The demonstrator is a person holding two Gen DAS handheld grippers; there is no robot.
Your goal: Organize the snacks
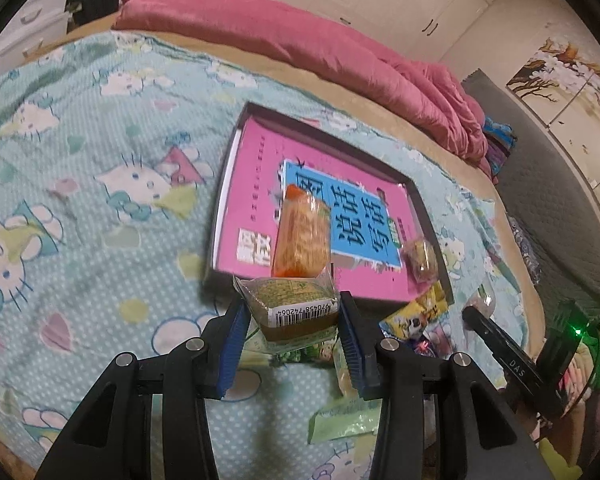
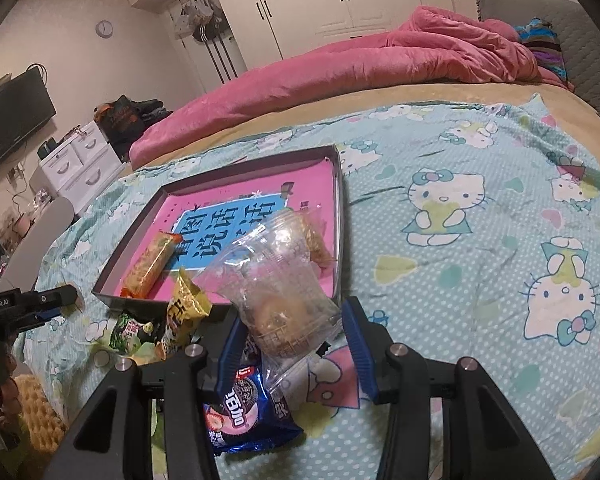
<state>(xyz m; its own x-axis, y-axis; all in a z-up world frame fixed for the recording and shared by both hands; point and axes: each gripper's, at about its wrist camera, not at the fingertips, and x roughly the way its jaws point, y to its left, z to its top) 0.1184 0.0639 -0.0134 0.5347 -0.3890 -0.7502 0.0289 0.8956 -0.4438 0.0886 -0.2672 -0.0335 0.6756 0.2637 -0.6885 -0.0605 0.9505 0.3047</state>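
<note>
A shallow dark tray [image 1: 418, 200] with a pink book inside lies on the bed; it also shows in the right wrist view [image 2: 342, 216]. An orange snack pack [image 1: 300, 236] and a small brown snack [image 1: 420, 260] lie in it. My left gripper [image 1: 294, 316] is shut on a green-wrapped snack with a barcode [image 1: 296, 304], held at the tray's near edge. My right gripper [image 2: 294, 328] is shut on a clear-wrapped pastry [image 2: 280, 304], held over the tray's near corner. Loose snacks lie beside the tray: a blue Oreo pack [image 2: 240, 412], a yellow pack [image 2: 184, 308], a green pack [image 2: 130, 330].
The bed has a Hello Kitty sheet [image 2: 460, 240] and a rolled pink quilt [image 1: 300, 44] along its far side. A grey padded headboard [image 1: 548, 200] stands at the bed's end. White drawers [image 2: 76, 164] and a TV [image 2: 8, 120] stand past the bed's left edge.
</note>
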